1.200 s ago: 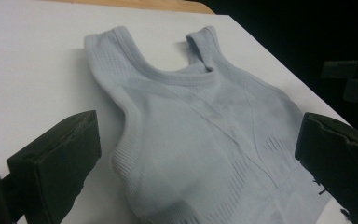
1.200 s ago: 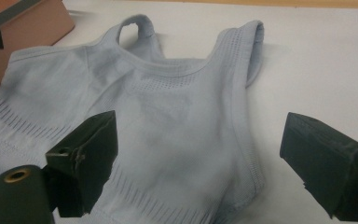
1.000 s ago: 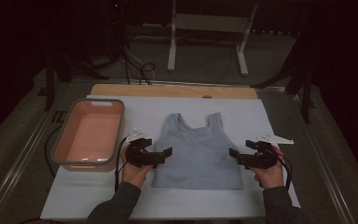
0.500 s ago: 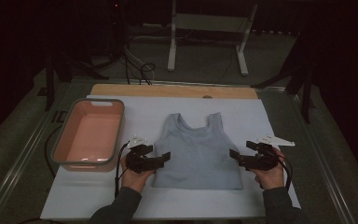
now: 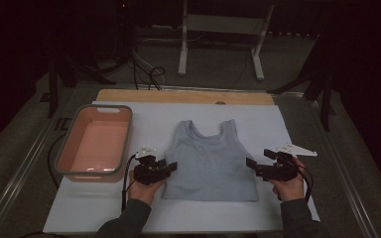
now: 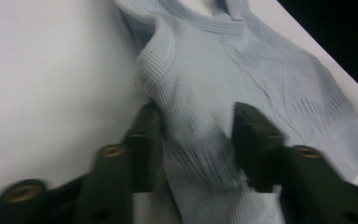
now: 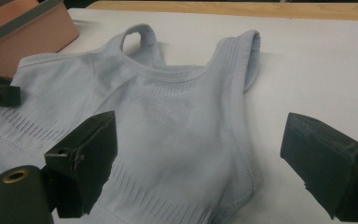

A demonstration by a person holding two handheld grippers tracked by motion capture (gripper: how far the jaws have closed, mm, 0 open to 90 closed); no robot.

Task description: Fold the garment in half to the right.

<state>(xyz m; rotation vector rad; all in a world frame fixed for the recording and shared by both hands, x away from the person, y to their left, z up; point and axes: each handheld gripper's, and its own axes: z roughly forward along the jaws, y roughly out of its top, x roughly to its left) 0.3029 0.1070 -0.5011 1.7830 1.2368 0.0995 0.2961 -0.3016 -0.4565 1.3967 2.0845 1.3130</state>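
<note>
Nearest to us, our left gripper (image 6: 193,140) sits at the left side edge of the pale blue top (image 5: 209,161), low down near its hem. Its jaws have just been closing: a second ago they stood wide beside the cloth, and now they have narrowed with a raised ridge of the ribbed fabric bunched between them. In the left gripper view the fingertips (image 6: 144,135) touch that ridge on both sides, so we judge the pinch as made, or all but made.

Our right gripper (image 5: 264,169) hangs at the top's opposite side edge, in the same spot as a second ago. Its jaws are wide apart, one over the fabric and one over the bare white sheet (image 5: 287,129), straddling the side seam without pressing on it.

The top lies flat, front up, in the middle of the sheet on the bench, straps pointing away from us. To its left stands a pink tub (image 5: 95,143), apart from the cloth.

We take this to mean the left side is secured first. The right side likely needs its own pinch before we can lift or fold the top.
</note>
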